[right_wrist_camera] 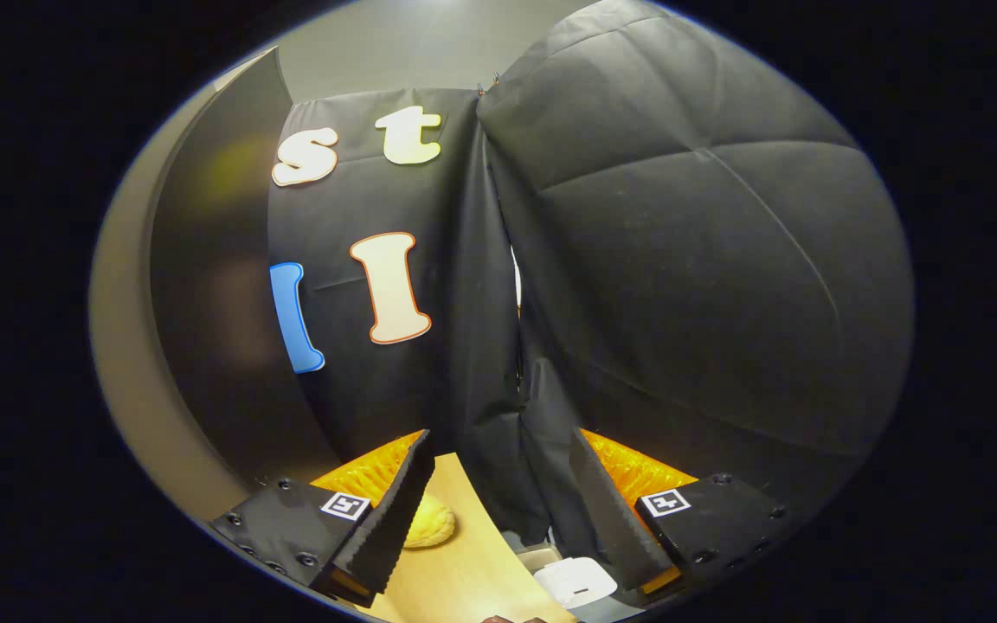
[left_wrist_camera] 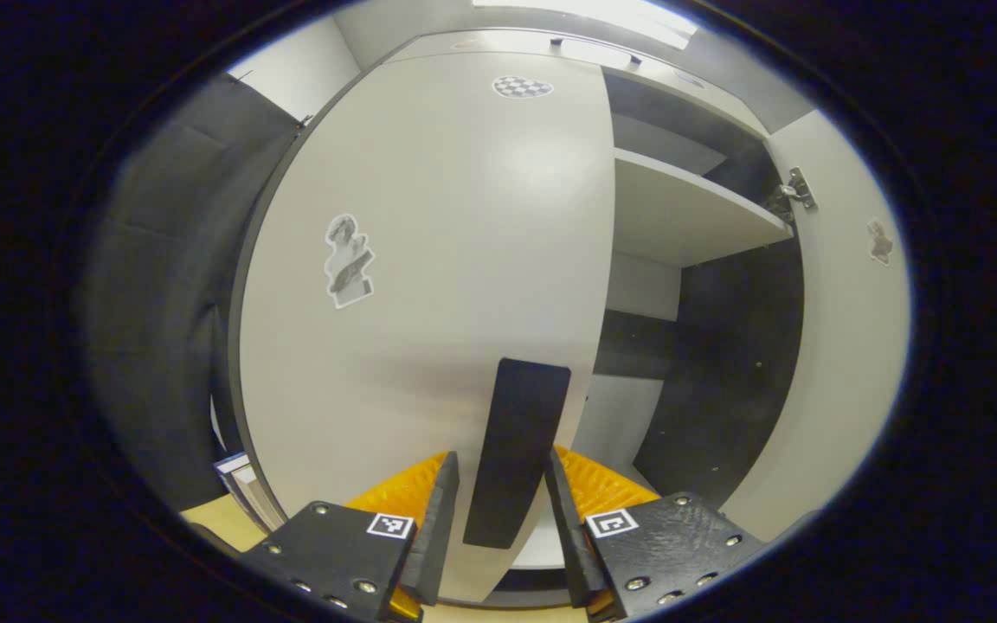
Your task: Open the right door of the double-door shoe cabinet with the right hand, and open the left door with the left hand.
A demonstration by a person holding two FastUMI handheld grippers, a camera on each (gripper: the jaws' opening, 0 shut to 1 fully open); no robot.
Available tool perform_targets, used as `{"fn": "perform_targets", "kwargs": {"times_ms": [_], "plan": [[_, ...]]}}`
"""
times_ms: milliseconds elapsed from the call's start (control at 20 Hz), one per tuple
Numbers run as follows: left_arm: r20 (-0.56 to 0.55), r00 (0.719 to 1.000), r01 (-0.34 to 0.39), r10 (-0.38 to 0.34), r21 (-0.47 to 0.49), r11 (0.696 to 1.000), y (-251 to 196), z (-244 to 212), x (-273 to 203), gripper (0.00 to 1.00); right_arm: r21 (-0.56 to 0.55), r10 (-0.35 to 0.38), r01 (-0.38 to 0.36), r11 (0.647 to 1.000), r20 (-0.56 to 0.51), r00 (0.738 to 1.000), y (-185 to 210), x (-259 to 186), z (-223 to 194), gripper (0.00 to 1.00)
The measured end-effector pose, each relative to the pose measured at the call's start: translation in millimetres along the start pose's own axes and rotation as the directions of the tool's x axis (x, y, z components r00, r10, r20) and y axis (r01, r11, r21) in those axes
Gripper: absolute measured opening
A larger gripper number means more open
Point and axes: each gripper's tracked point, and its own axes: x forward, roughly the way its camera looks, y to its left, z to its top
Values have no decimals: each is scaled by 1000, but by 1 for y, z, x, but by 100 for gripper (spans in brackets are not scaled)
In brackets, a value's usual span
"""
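Note:
In the left gripper view the cabinet's white left door [left_wrist_camera: 464,260] is closed and carries a small picture sticker. Its black vertical handle [left_wrist_camera: 517,450] stands between my left gripper's [left_wrist_camera: 503,463] fingers, which straddle it with a thin strip of door showing on each side. The right door [left_wrist_camera: 849,346] is swung open, and a white shelf [left_wrist_camera: 689,208] and the dark inside show. In the right gripper view my right gripper [right_wrist_camera: 498,454] is open and holds nothing. It faces the black cloth, with a dark curved panel [right_wrist_camera: 204,329] on its left.
A light wooden surface [right_wrist_camera: 472,562] lies below my right gripper, with a yellow rounded object [right_wrist_camera: 431,524] and a white flat object [right_wrist_camera: 578,580] on or near it. A metal hinge [left_wrist_camera: 797,190] sits on the open right door. Black cloth hangs left of the cabinet.

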Motion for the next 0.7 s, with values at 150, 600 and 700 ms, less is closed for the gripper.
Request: {"fn": "perform_targets", "kwargs": {"times_ms": [150,600,700], "plan": [[8,1000,0,0,21,1000,-3,1,-1,44,20,9,-9,1000,-1,1000,0,12,0,98],[26,1000,-17,13,148,989,-2,-4,-2,19,-17,17,-18,1000,-13,1000,3,18,-7,92],[26,1000,-17,13,147,989,-1,-4,-3,19,-28,16,-16,999,-13,1000,4,9,-7,92]]}}
